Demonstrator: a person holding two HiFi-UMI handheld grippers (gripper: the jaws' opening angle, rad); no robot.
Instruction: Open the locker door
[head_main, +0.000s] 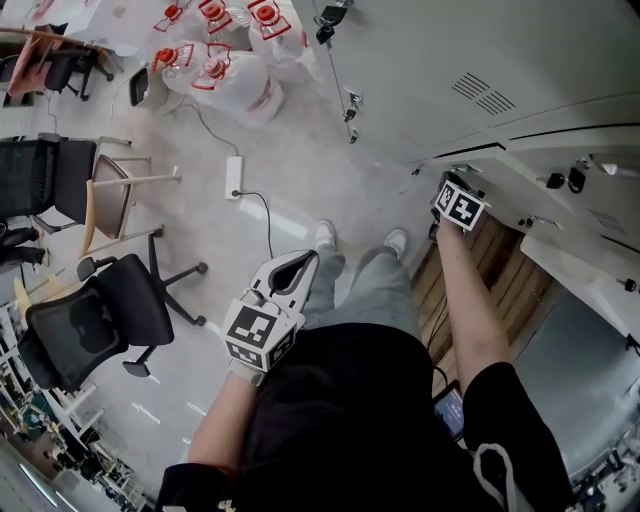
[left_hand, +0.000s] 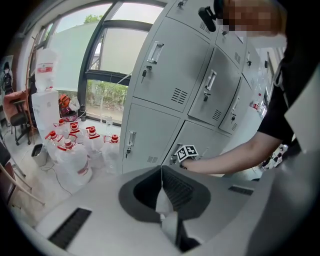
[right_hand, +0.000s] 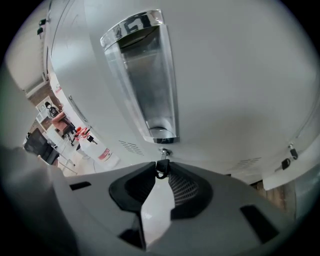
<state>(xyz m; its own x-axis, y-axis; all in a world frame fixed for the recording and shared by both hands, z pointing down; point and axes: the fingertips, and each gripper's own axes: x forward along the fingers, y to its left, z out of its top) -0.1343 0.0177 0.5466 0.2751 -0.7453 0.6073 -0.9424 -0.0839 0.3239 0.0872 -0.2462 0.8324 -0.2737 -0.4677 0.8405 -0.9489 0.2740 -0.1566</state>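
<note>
In the right gripper view, a grey locker door fills the frame, with a clear plastic pull handle above a small lock. A dark key hangs from that lock, and my right gripper is shut on its head. From the head view, the right gripper reaches out to the low locker row. My left gripper is held near my waist, away from the lockers. Its jaws are shut with nothing between them.
Several large water bottles with red caps stand on the floor left of the lockers. A black office chair, a wooden chair and a power strip with its cable lie to my left. My feet are close to the lockers.
</note>
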